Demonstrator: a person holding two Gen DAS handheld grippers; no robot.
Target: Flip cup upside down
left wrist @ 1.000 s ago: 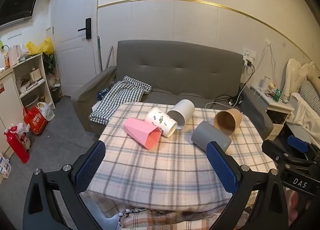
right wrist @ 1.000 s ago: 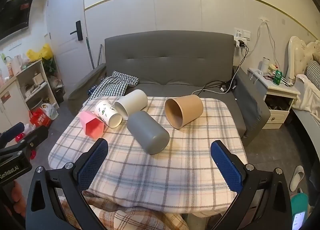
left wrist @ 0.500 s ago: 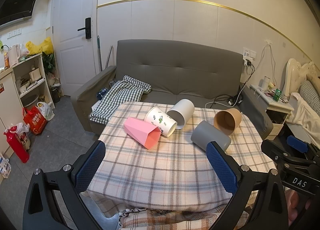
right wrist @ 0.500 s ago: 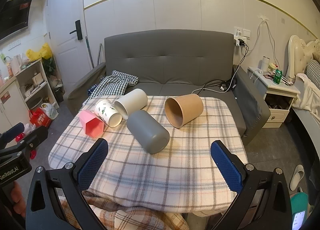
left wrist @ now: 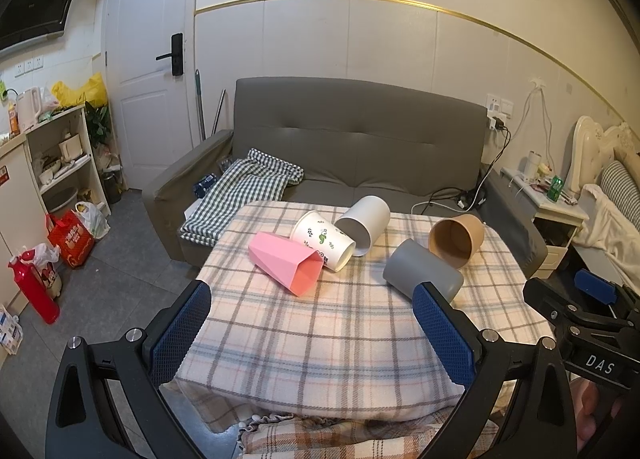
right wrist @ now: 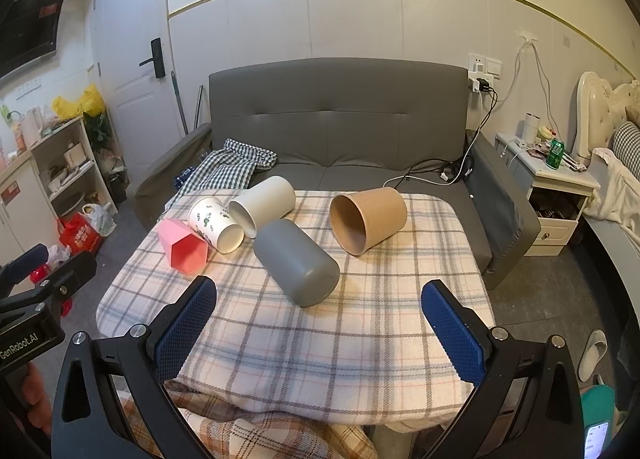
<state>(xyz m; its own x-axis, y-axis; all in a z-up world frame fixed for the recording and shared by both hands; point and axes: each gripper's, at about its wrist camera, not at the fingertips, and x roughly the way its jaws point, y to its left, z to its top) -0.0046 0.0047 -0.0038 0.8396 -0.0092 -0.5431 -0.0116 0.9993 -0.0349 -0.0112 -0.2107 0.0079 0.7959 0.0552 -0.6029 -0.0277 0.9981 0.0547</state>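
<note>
Several cups lie on their sides on a plaid-covered table (left wrist: 328, 343): a pink faceted cup (left wrist: 286, 268) (right wrist: 182, 247), a white printed cup (left wrist: 322, 234) (right wrist: 214, 224), a plain white cup (left wrist: 365, 224) (right wrist: 263, 205), a grey cup (left wrist: 420, 275) (right wrist: 296, 261) and a brown cup (left wrist: 456, 239) (right wrist: 368, 219). My left gripper (left wrist: 314, 335) is open and empty, held short of the table's near edge. My right gripper (right wrist: 318, 333) is open and empty over the near edge, just short of the grey cup.
A grey sofa (left wrist: 352, 147) with a checked cloth (left wrist: 244, 195) stands behind the table. A shelf unit (left wrist: 60, 163) and bags are on the floor to the left. A nightstand (right wrist: 560, 187) and a bed are to the right.
Both grippers have drifted very slightly; the cups have not moved.
</note>
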